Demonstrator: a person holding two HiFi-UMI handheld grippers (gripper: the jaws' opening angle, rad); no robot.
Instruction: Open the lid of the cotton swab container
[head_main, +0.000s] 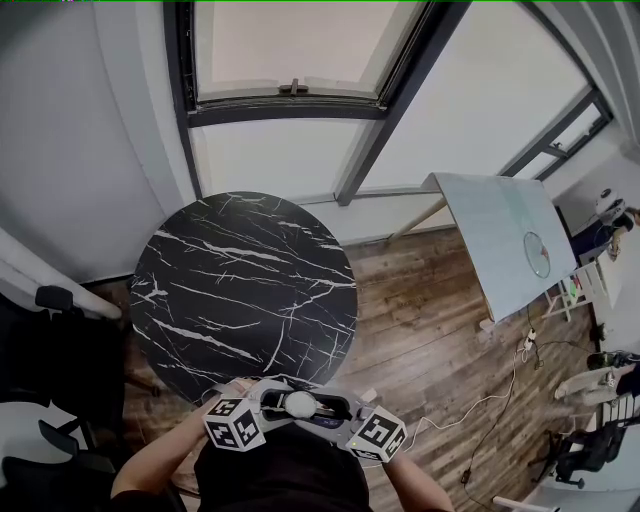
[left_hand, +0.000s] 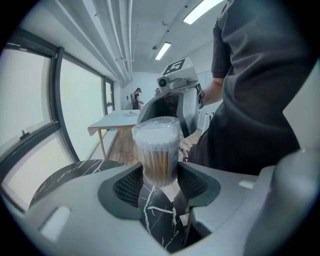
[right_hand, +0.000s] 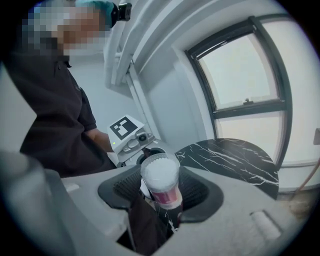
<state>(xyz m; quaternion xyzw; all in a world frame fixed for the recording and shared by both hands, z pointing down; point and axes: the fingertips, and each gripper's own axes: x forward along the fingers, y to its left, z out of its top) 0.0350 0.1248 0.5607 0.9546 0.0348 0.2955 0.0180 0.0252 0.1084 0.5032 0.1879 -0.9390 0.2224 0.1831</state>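
Dark marble veined in white makes up the round table (head_main: 240, 290) below the tall window. Just off the table's near edge, close to the person's body, the cotton swab container (head_main: 300, 404) is held in the air between both tools. The left gripper (left_hand: 159, 185) is clamped on its lower body, pads pressed to both sides. The right gripper (right_hand: 163, 192) has its pads against the lid (right_hand: 159, 170) end, which looks still seated. To do this well, I'd keep the left hold steady and draw the lid straight off along the container's axis, without squeezing hard. It would be safer over the table than off its edge, in case swabs spill.
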